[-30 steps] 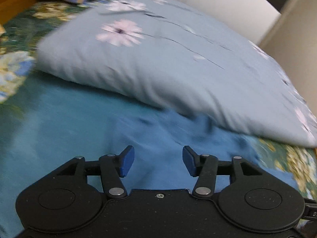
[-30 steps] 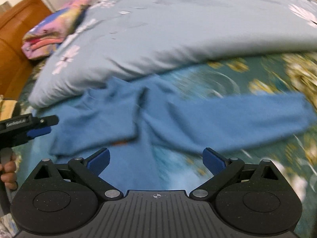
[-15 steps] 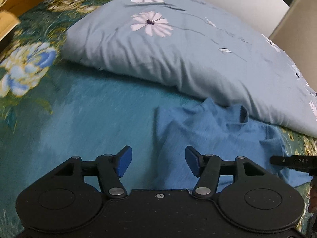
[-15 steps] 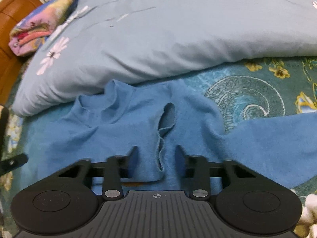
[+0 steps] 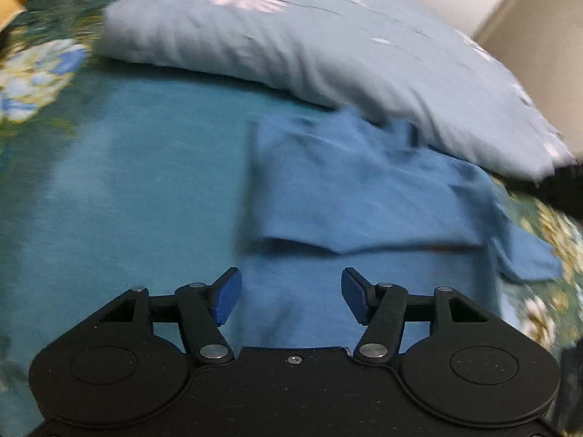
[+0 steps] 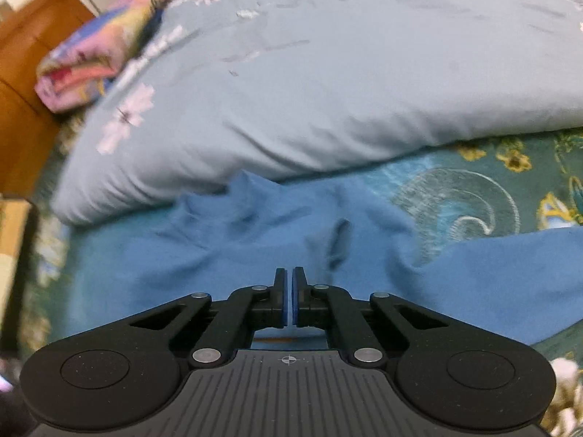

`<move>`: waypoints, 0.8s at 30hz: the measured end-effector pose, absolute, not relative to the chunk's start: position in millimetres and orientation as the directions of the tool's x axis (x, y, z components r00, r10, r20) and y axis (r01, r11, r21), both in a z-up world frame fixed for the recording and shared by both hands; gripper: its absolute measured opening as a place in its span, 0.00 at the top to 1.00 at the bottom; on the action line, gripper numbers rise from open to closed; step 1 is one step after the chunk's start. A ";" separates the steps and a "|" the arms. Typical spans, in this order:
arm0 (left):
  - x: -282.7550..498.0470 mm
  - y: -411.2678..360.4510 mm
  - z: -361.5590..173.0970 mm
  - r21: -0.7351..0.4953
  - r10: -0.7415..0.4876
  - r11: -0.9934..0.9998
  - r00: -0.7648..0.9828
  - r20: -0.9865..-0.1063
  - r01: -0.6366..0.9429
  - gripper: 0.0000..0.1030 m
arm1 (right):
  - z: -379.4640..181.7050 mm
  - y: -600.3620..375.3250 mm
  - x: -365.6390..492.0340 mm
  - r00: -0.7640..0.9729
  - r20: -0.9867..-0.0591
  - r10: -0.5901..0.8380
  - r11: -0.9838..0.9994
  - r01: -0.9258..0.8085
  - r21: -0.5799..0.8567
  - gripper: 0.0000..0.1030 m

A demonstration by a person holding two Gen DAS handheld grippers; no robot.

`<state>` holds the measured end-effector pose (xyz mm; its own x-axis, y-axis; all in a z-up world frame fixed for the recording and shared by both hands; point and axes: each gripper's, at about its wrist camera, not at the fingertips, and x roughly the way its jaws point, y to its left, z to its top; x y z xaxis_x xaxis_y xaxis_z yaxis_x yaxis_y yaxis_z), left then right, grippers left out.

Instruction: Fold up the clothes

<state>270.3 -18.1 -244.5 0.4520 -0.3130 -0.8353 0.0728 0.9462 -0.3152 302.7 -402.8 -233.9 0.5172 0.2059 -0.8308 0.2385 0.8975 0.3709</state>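
The blue garment (image 6: 226,255) looks like soft, matt knit cloth, faintly fuzzy, though motion blur hides its weave. The pale grey-blue duvet (image 6: 346,83) is smooth, matt woven fabric with fine wrinkles, and the teal floral bedsheet (image 5: 138,167) seems a slightly sheeny printed cloth. The left gripper (image 5: 291,293) and right gripper (image 6: 290,298) are matt, faintly speckled black plastic with shiny metal rivets and blue rubbery-looking pads (image 5: 226,296), beside a glossy brown wooden headboard (image 6: 25,83).

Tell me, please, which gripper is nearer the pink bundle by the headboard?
Probably the left: the bundle lies far left of the right gripper. The left gripper works that side, bundle unseen.
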 end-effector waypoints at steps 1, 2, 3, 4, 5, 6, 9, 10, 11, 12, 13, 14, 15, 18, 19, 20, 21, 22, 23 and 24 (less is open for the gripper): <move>269.6 -24.7 -245.4 -0.326 -0.335 0.940 0.448 -0.829 0.100 0.43 | -227.5 -402.1 303.5 0.536 -0.814 0.223 0.890 0.228 0.394 0.99; 269.0 -31.2 -246.4 -0.335 -0.355 0.934 0.444 -0.823 0.125 0.43 | -221.0 -401.7 305.0 0.554 -0.796 0.244 0.881 0.216 0.421 0.99; 269.3 -37.2 -248.2 -0.340 -0.367 0.930 0.447 -0.816 0.142 0.43 | -214.6 -401.3 306.8 0.572 -0.776 0.267 0.870 0.203 0.449 0.99; 270.4 -43.2 -250.5 -0.342 -0.375 0.927 0.445 -0.813 0.156 0.43 | -207.7 -400.9 309.2 0.586 -0.760 0.281 0.864 0.190 0.466 0.99; 272.2 -48.7 -253.6 -0.343 -0.380 0.925 0.435 -0.816 0.164 0.43 | -200.7 -400.3 311.7 0.600 -0.745 0.292 0.859 0.178 0.480 0.99; 273.5 -51.5 -255.5 -0.349 -0.385 0.923 0.429 -0.817 0.162 0.43 | -195.5 -399.5 314.4 0.606 -0.742 0.288 0.865 0.168 0.473 0.99; 271.9 -56.1 -256.4 -0.361 -0.395 0.918 0.426 -0.814 0.163 0.43 | -200.5 -398.3 319.4 0.569 -0.797 0.203 0.920 0.168 0.354 0.98; 270.6 -56.0 -256.2 -0.359 -0.394 0.919 0.428 -0.813 0.165 0.42 | -207.1 -398.7 317.9 0.549 -0.818 0.172 0.933 0.176 0.314 0.98; 269.9 -54.5 -257.4 -0.354 -0.389 0.921 0.426 -0.817 0.164 0.37 | -214.2 -399.2 315.7 0.527 -0.838 0.141 0.943 0.185 0.276 0.96; 269.1 -53.0 -258.6 -0.349 -0.385 0.923 0.424 -0.820 0.163 0.35 | -223.8 -400.6 312.0 0.502 -0.857 0.120 0.948 0.197 0.249 0.95; 268.7 -51.4 -260.1 -0.345 -0.381 0.925 0.423 -0.822 0.162 0.35 | -232.8 -402.0 307.4 0.477 -0.872 0.110 0.948 0.213 0.236 0.95; 269.5 -49.7 -262.3 -0.345 -0.381 0.925 0.421 -0.823 0.162 0.35 | -240.6 -403.1 302.5 0.458 -0.882 0.110 0.944 0.230 0.237 0.95; 270.5 -48.4 -263.9 -0.342 -0.377 0.926 0.418 -0.827 0.160 0.35 | -248.1 -404.2 297.5 0.440 -0.891 0.113 0.938 0.247 0.241 0.95; 273.5 -45.6 -266.2 -0.337 -0.372 0.928 0.419 -0.828 0.159 0.35 | -267.0 -403.8 284.0 0.403 -0.904 0.143 0.915 0.295 0.276 0.85; 273.9 -45.0 -266.1 -0.338 -0.373 0.928 0.420 -0.827 0.157 0.35 | -271.7 -402.7 281.0 0.398 -0.905 0.154 0.909 0.303 0.287 0.81; 274.2 -44.4 -266.0 -0.340 -0.374 0.927 0.421 -0.826 0.156 0.35 | -276.3 -401.6 277.9 0.392 -0.905 0.164 0.902 0.311 0.298 0.77; 274.4 -43.8 -265.9 -0.341 -0.374 0.927 0.422 -0.826 0.155 0.35 | -280.8 -400.7 277.2 0.390 -0.905 0.172 0.897 0.318 0.307 0.74; 273.9 -43.6 -266.2 -0.341 -0.374 0.927 0.421 -0.826 0.155 0.35 | -285.2 -399.8 277.0 0.389 -0.904 0.179 0.892 0.324 0.316 0.70; 273.1 -43.2 -266.5 -0.339 -0.372 0.928 0.419 -0.828 0.156 0.35 | -289.1 -399.5 276.7 0.392 -0.902 0.180 0.886 0.333 0.322 0.70; 272.3 -42.9 -266.8 -0.338 -0.372 0.928 0.417 -0.829 0.156 0.35 | -292.5 -400.5 277.9 0.397 -0.900 0.179 0.878 0.349 0.329 0.70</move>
